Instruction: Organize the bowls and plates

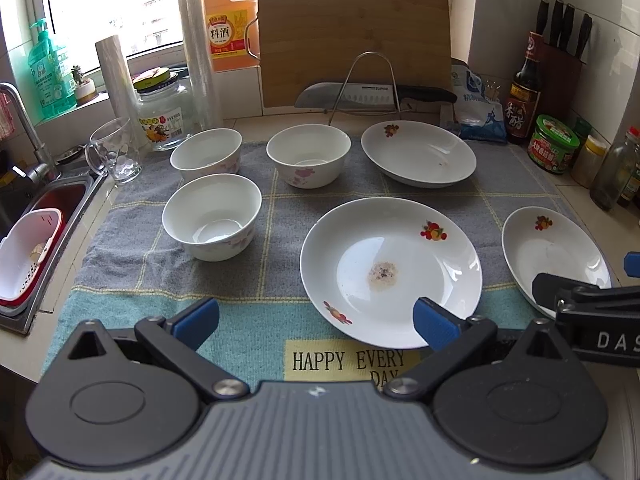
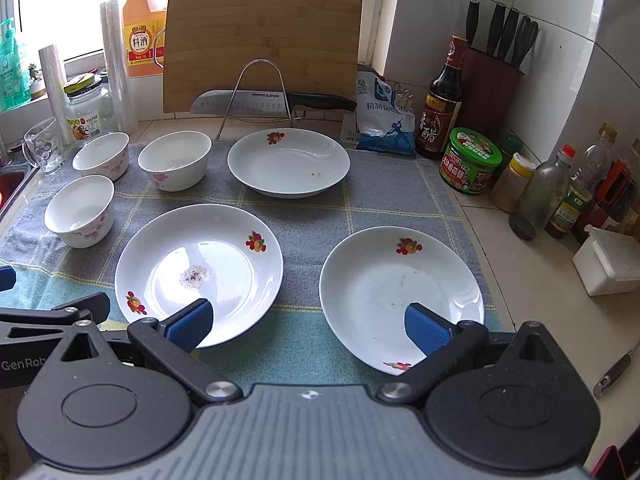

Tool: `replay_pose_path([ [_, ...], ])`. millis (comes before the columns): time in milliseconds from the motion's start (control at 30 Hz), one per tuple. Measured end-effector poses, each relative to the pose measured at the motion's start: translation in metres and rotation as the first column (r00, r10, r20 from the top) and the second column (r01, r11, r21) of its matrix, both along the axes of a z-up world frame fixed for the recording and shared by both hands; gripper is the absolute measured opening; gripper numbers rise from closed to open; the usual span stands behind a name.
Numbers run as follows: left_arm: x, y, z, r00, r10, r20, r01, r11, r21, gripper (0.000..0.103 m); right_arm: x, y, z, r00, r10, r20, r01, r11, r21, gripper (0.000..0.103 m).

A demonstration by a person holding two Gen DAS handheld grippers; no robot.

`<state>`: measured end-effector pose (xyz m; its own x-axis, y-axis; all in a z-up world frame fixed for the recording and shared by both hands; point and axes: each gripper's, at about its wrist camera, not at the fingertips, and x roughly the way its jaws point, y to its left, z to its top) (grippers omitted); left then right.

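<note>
Three white bowls with pink flowers stand on a grey checked towel (image 1: 280,200): near-left bowl (image 1: 212,216), far-left bowl (image 1: 206,154), middle bowl (image 1: 306,160). Three white plates with fruit prints lie there: a stained middle plate (image 1: 390,270), a far plate (image 1: 418,154), a right plate (image 1: 554,252). The right wrist view shows the same plates: middle (image 2: 198,272), far (image 2: 288,162), right (image 2: 400,296). My left gripper (image 1: 316,322) is open and empty over the towel's near edge. My right gripper (image 2: 308,326) is open and empty between the two near plates.
A sink (image 1: 36,220) with a red-white colander lies at left. A glass mug (image 1: 114,152), jar, film rolls, oil jug, cutting board (image 1: 354,40) and knife (image 1: 376,94) stand behind. Sauce bottles (image 2: 440,100), jars and a white box (image 2: 608,264) crowd the right.
</note>
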<state>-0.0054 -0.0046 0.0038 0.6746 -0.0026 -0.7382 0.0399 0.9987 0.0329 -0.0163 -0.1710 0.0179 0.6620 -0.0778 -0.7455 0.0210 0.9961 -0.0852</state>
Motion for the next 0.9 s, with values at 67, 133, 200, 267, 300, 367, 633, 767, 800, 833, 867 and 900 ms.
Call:
replay_pose_path([
  [67,-0.0003,0.0002,-0.0005,1.000,0.000,0.001,0.000,1.000,0.000,0.102,0.0000,0.0000,-0.0002,1.000,0.000,0.000,0.000,1.000,0.000,0.103],
  [133,-0.0012,-0.0003,-0.0002,1.000,0.000,0.000,0.000,1.000,0.000,0.102,0.0001,-0.0003,0.0004,1.000,0.000,0.000,0.000,1.000,0.000,0.103],
  [200,-0.0003,0.0003,-0.0005,1.000,0.000,0.001,0.000,1.000,0.001,0.102,0.0001,-0.0003,0.0003,1.000,0.000,0.000,0.000,1.000,0.000,0.103],
  [267,-0.0005,0.0003,-0.0004,1.000,0.000,0.001,0.000,1.000,0.001,0.102,0.0002,0.0000,0.0000,1.000,0.000,0.000,0.000,1.000,-0.001,0.103],
  [300,-0.0004,0.0003,-0.0002,1.000,0.000,0.000,0.000,1.000,0.000,0.102,0.0001,-0.0003,0.0004,1.000,0.000,0.000,0.000,1.000,-0.001,0.103],
  [367,-0.0012,0.0003,0.0000,1.000,0.000,0.001,0.000,1.000,0.000,0.102,0.0004,-0.0001,-0.0002,1.000,0.000,0.000,0.000,1.000,0.000,0.103],
  [633,0.0003,0.0004,0.0001,1.000,0.000,0.000,0.000,1.000,0.000,0.102,0.0010,-0.0002,0.0001,1.000,0.001,0.001,-0.001,1.000,0.000,0.103],
  [767,-0.0007,-0.0002,0.0005,1.000,0.000,0.000,0.000,1.000,0.000,0.102,0.0024,0.0001,0.0014,1.000,0.003,0.001,-0.003,1.000,-0.004,0.103],
  [800,-0.0010,-0.0002,0.0006,1.000,0.000,0.000,0.000,1.000,0.000,0.102,0.0029,0.0001,0.0019,1.000,0.003,0.000,-0.003,1.000,-0.004,0.103],
  [833,-0.0012,-0.0002,0.0006,1.000,0.000,-0.001,0.000,1.000,0.000,0.102,0.0028,0.0000,0.0018,1.000,0.003,0.001,-0.003,1.000,-0.004,0.103],
  [867,-0.0015,0.0000,0.0007,1.000,0.000,-0.001,0.000,1.000,0.000,0.102,0.0030,-0.0001,0.0020,1.000,0.003,0.001,-0.003,1.000,-0.004,0.103],
  [900,-0.0018,0.0002,0.0007,1.000,0.000,-0.001,0.000,1.000,-0.001,0.102,0.0029,0.0000,0.0017,1.000,0.003,0.000,-0.003,1.000,-0.003,0.103],
])
